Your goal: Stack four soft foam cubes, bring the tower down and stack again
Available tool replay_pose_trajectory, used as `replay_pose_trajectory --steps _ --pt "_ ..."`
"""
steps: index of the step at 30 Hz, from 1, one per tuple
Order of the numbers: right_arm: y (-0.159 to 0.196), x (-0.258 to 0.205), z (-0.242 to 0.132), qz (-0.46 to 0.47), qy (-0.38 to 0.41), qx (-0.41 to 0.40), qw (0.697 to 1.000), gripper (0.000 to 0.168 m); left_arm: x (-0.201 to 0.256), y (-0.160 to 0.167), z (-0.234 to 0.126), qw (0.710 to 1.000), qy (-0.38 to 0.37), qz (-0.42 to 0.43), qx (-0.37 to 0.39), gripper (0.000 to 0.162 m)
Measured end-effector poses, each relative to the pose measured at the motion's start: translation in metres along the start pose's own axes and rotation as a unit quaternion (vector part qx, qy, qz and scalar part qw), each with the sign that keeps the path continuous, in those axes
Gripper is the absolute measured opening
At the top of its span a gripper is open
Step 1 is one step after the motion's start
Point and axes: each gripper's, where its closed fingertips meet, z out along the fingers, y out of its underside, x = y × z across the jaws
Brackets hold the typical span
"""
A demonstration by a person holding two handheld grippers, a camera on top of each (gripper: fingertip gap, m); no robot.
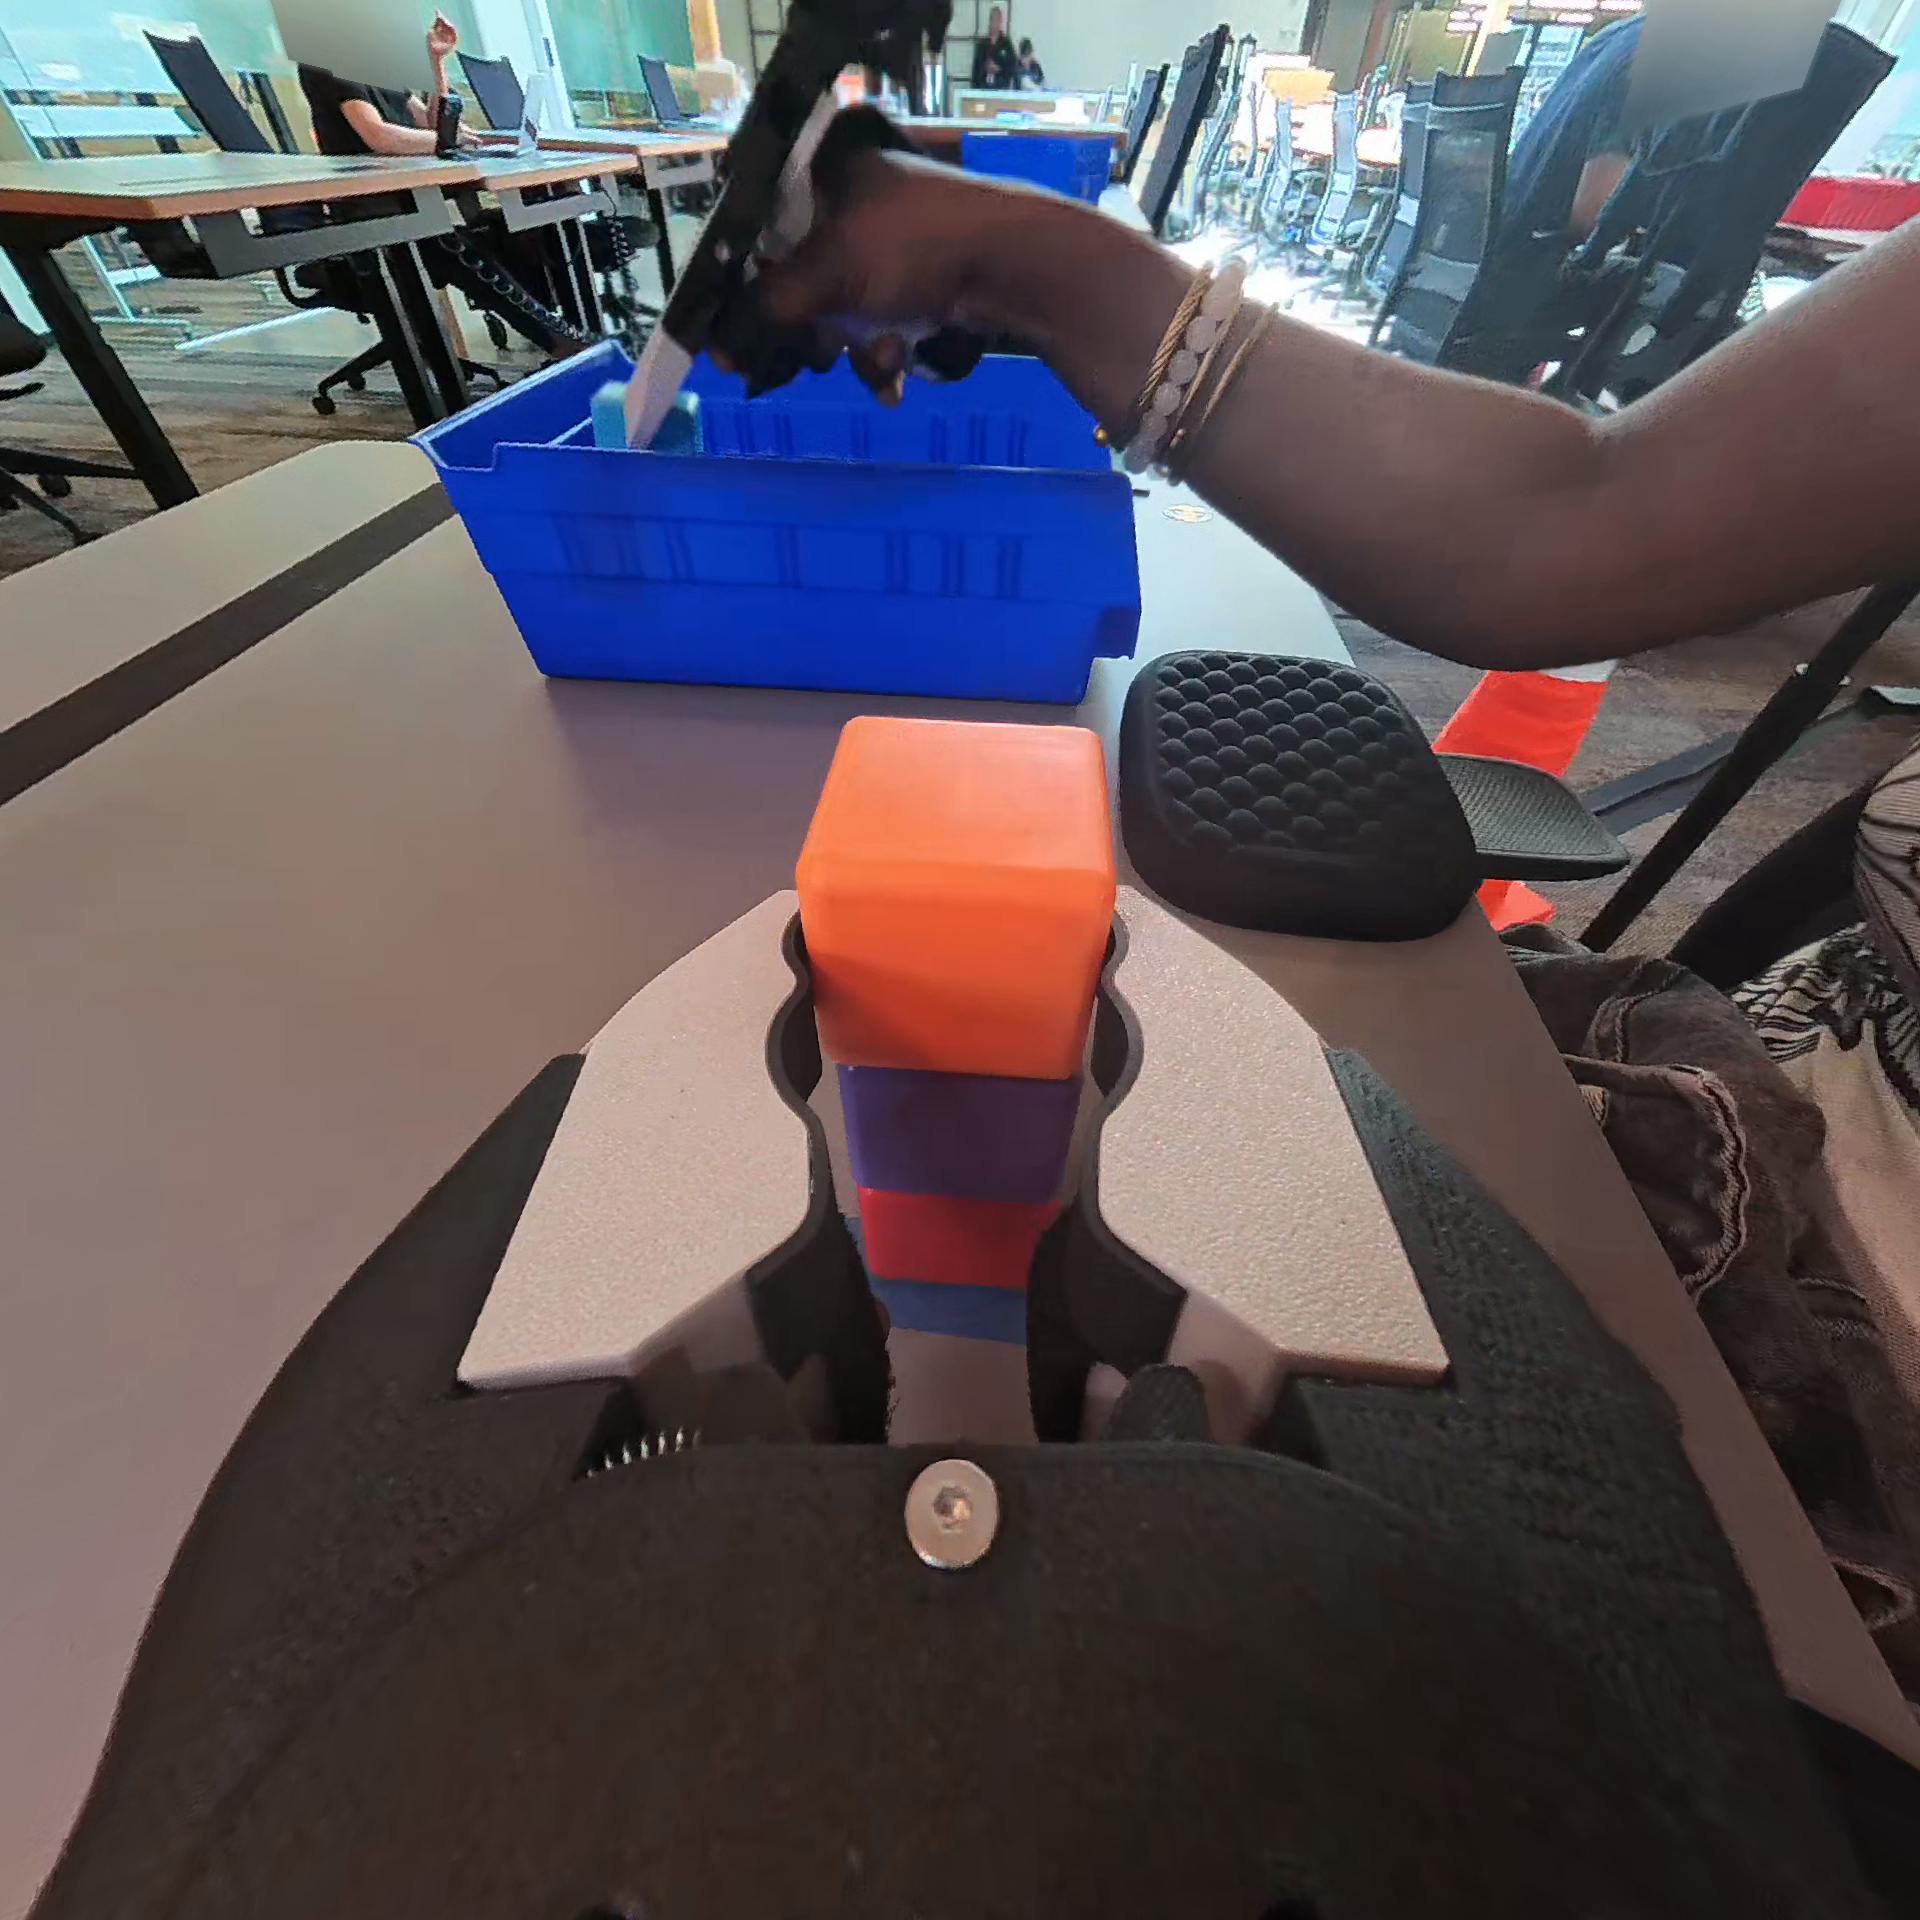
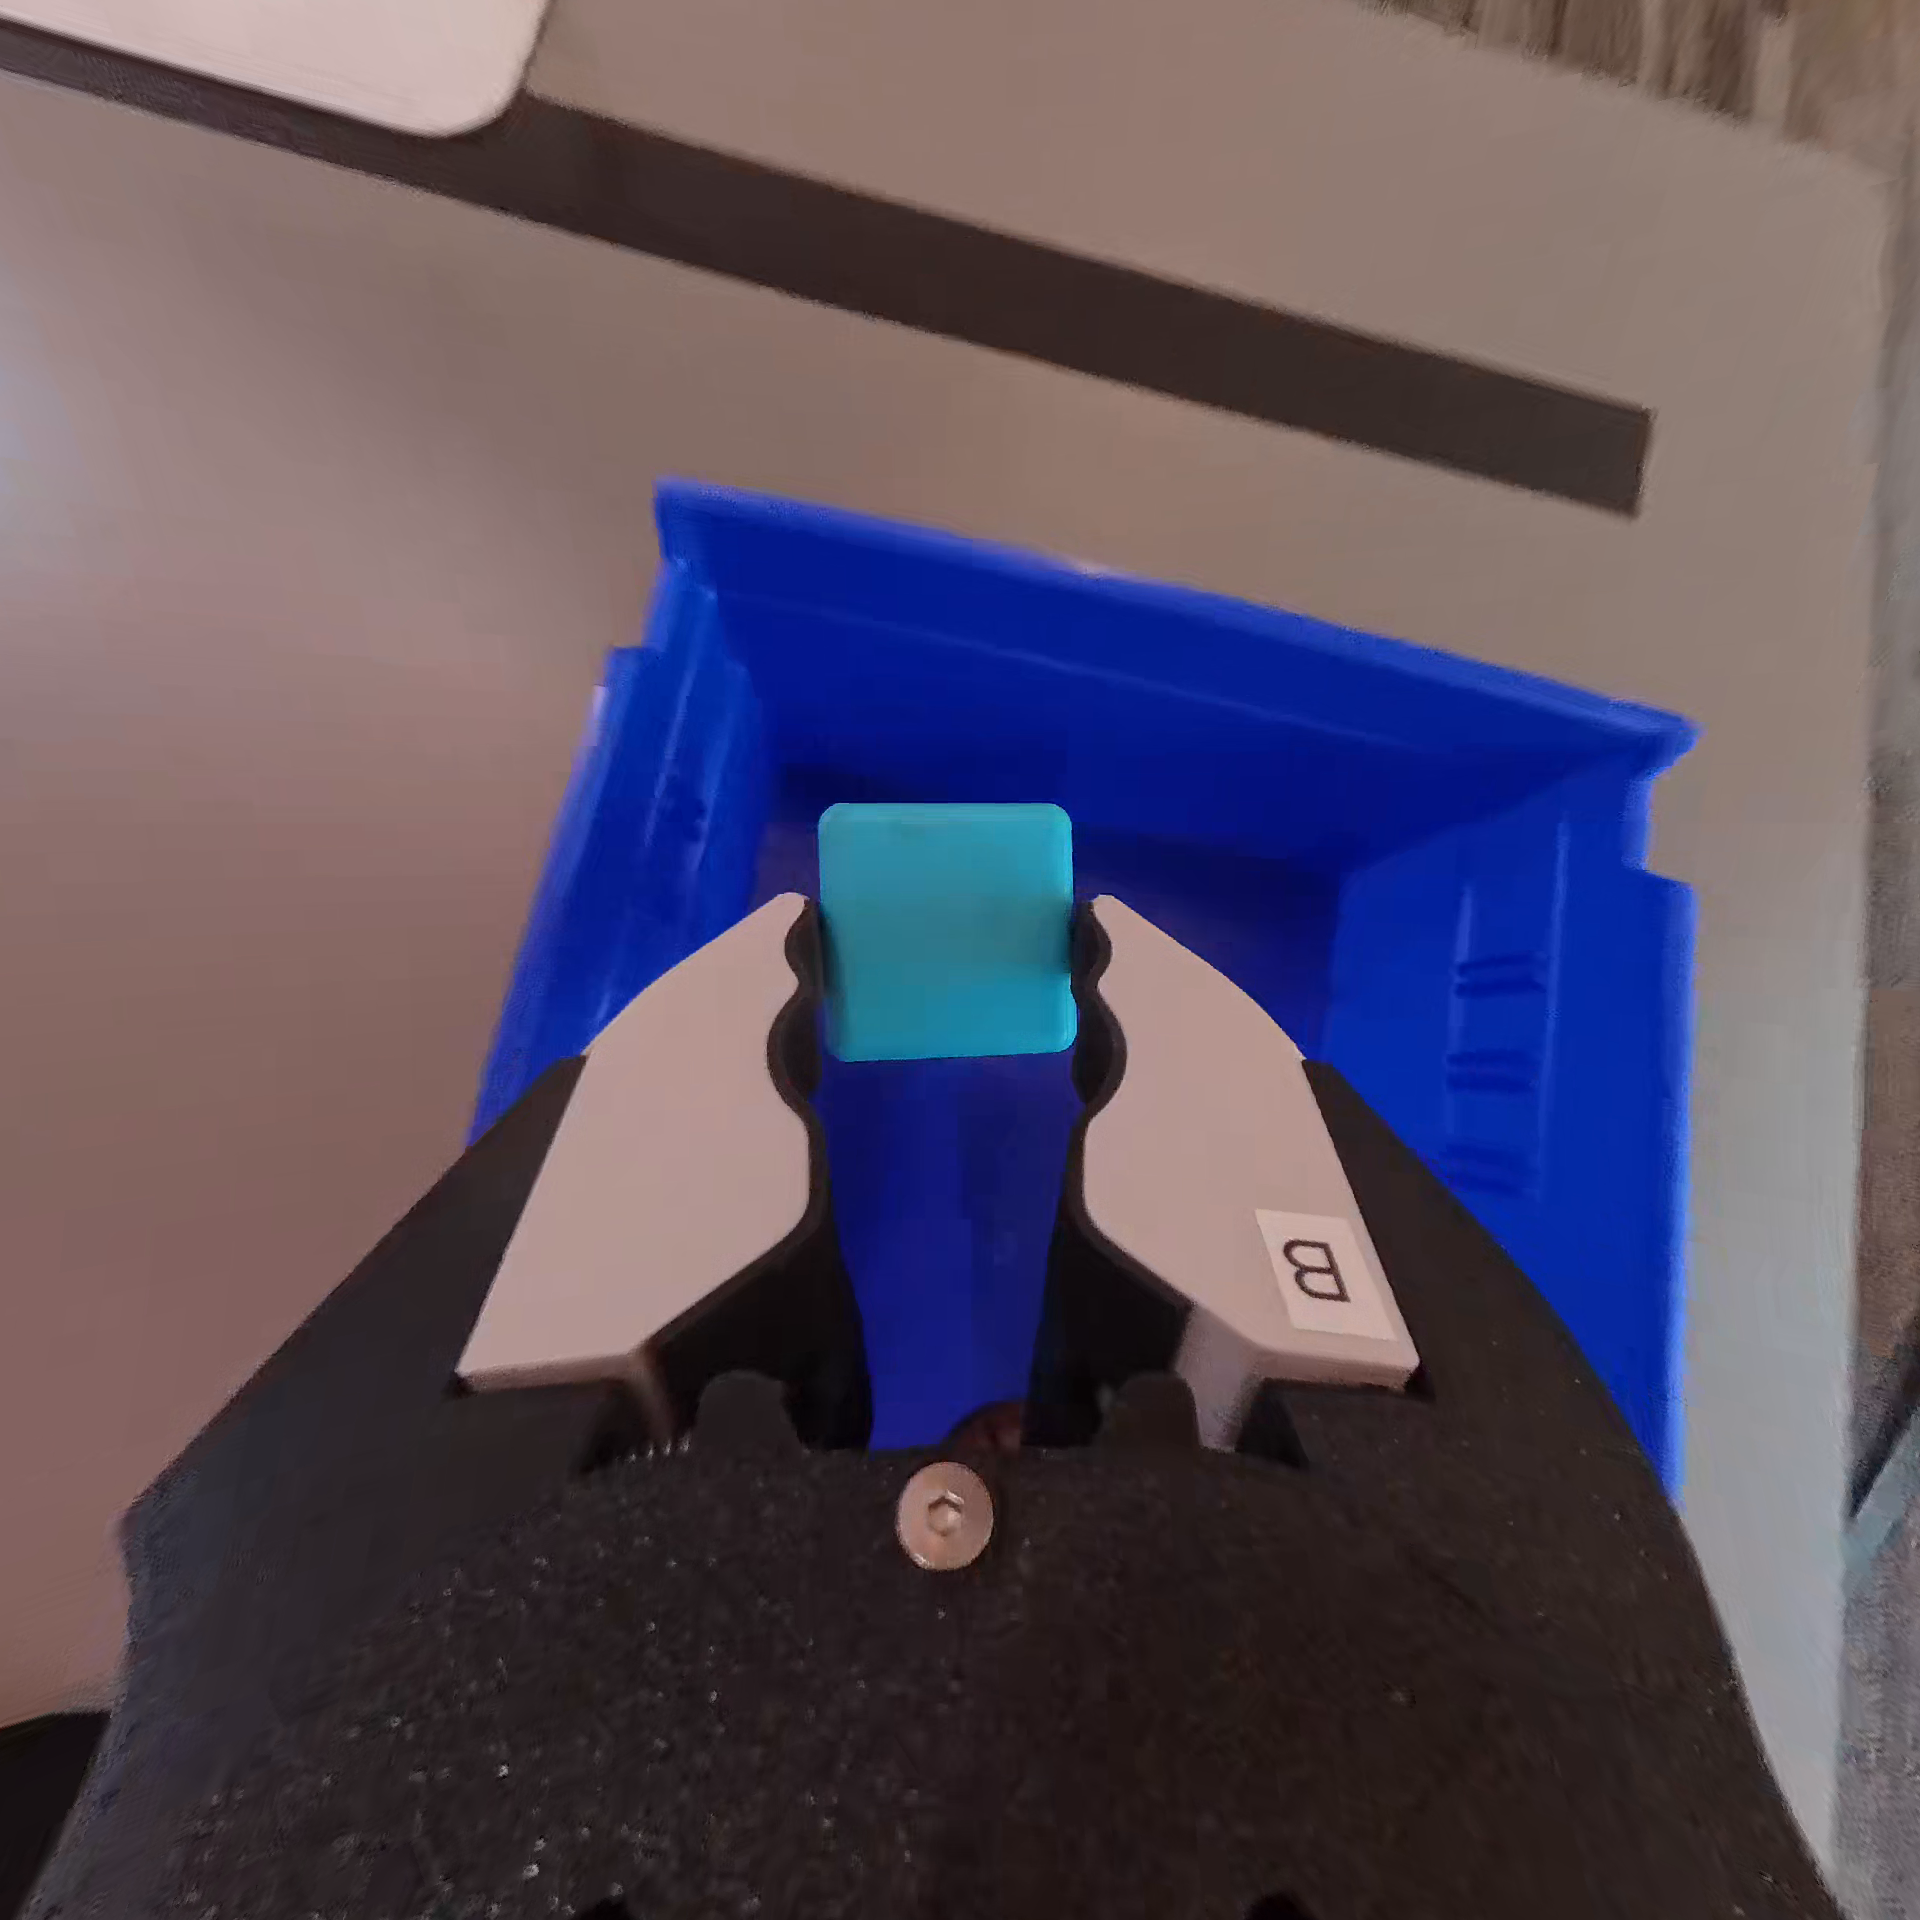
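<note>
A tower of four foam cubes stands on the grey table (image 1: 416,935) in the left wrist view: an orange cube (image 1: 951,894) on top, then a purple cube (image 1: 951,1138), a red cube (image 1: 951,1236) and a blue cube (image 1: 951,1311) at the bottom. My left gripper (image 1: 954,935) is shut on the orange cube, with its fingertips on the cube's two sides. My right gripper (image 2: 943,914) is shut on a teal cube (image 2: 945,935) and holds it over the blue bin (image 2: 1455,831). The right gripper (image 1: 665,395) and teal cube (image 1: 613,416) also show at the bin's far left end.
The blue bin (image 1: 790,582) stands on the table behind the tower. A black textured chair armrest (image 1: 1288,790) sits at the table's right edge. A person's arm (image 1: 1455,499) reaches across above the bin. Desks, chairs and people fill the background. My right fingertips sit around 35 cm from my left ones.
</note>
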Motion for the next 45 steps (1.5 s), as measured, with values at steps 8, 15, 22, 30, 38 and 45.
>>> replay_pose_trajectory --steps 8,15,22,30,38,45 --pt "0.026 0.004 0.055 0.008 0.0 -0.055 0.998 0.046 0.001 0.0 0.001 1.0 -0.001 0.005 0.003 0.05" --pt "0.004 0.005 0.022 0.084 -0.025 0.049 0.995 0.075 0.001 0.001 0.001 1.0 -0.005 0.008 -0.004 0.05" --pt "-0.063 -0.083 -0.142 0.046 -0.23 0.357 0.904 0.089 0.001 0.0 0.001 1.0 -0.005 0.008 -0.001 0.05" --pt "0.025 -0.299 -0.17 -0.272 -0.509 0.217 0.787 0.083 0.001 0.0 0.001 1.0 -0.005 0.007 0.001 0.05" --pt "0.046 -0.346 -0.115 -0.33 -0.55 0.157 0.751 0.069 0.002 0.0 0.001 1.0 -0.002 0.006 0.002 0.05" --pt "0.047 -0.346 -0.109 -0.285 -0.591 0.233 0.718 0.05 0.001 0.016 0.004 0.999 -0.003 0.007 -0.044 0.05"
